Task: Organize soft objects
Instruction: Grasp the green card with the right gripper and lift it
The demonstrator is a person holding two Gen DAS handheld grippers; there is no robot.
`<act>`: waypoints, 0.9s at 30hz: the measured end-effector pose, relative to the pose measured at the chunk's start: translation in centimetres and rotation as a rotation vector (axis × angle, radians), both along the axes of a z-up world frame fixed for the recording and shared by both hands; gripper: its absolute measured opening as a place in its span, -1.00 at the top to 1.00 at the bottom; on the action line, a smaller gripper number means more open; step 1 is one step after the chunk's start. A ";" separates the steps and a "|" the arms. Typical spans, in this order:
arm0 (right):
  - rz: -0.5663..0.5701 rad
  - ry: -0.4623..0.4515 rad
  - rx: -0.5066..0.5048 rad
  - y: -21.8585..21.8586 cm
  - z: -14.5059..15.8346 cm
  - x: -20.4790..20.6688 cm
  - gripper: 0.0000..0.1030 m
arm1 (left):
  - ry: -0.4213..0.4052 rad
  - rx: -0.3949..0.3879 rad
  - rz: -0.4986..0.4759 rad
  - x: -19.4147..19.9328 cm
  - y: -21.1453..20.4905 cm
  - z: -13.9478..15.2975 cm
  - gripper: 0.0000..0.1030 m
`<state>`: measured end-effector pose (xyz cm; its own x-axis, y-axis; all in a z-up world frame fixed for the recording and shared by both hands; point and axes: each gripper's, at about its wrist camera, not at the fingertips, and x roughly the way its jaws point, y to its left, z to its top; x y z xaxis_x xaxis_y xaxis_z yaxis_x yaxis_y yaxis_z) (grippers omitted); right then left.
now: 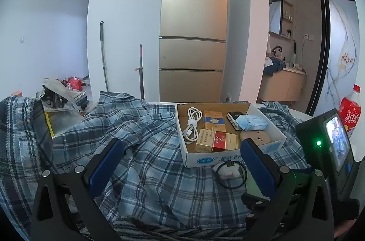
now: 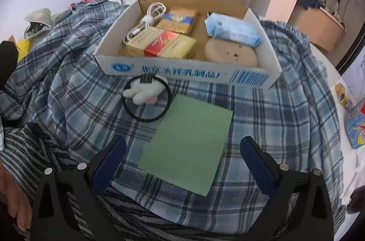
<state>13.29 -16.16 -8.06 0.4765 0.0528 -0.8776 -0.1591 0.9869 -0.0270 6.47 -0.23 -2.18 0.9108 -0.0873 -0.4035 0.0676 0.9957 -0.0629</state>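
Observation:
A blue plaid cloth [image 1: 141, 138] [image 2: 273, 117] covers the table. On it lies a black hair tie with a white plush charm [image 2: 146, 96] [image 1: 227, 172] and a green pad [image 2: 189, 145], just in front of a white cardboard box [image 2: 189, 72] [image 1: 205, 160]. The box holds a white cable [image 2: 148, 19], cigarette packs [image 2: 168, 45], a blue tissue pack [image 2: 230, 29] and a tan round puff [image 2: 230, 51]. My right gripper [image 2: 182, 163] is open, its fingers straddling the near end of the green pad. My left gripper [image 1: 180, 163] is open over the cloth, left of the box.
A gold fridge [image 1: 194, 24] stands behind the table. A red drink bottle [image 1: 350, 111] and the other gripper's body [image 1: 328, 143] are at the right. Bags and clutter [image 1: 59, 97] lie at far left. Colourful packets [image 2: 355, 127] lie at the table's right edge.

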 end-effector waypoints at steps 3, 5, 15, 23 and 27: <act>-0.005 0.020 -0.012 -0.3 -0.4 -0.1 -0.83 | -0.017 -0.008 -0.002 -0.3 0.1 0.1 -1.00; 0.003 0.023 -0.038 -0.7 -0.5 -0.4 -0.73 | -0.018 -0.019 -0.007 -0.3 0.2 0.1 -1.00; 0.011 0.086 0.072 -3.5 0.6 -0.3 -0.58 | -0.004 -0.026 -0.010 -0.1 0.4 -0.1 -1.00; 0.086 0.152 -0.009 -1.0 -0.7 0.5 -0.60 | -0.002 -0.027 0.000 -0.2 0.4 -0.1 -1.00; 0.073 0.142 -0.015 -1.0 -1.1 0.6 -0.60 | -0.023 0.003 -0.018 -0.6 -0.3 0.1 -1.00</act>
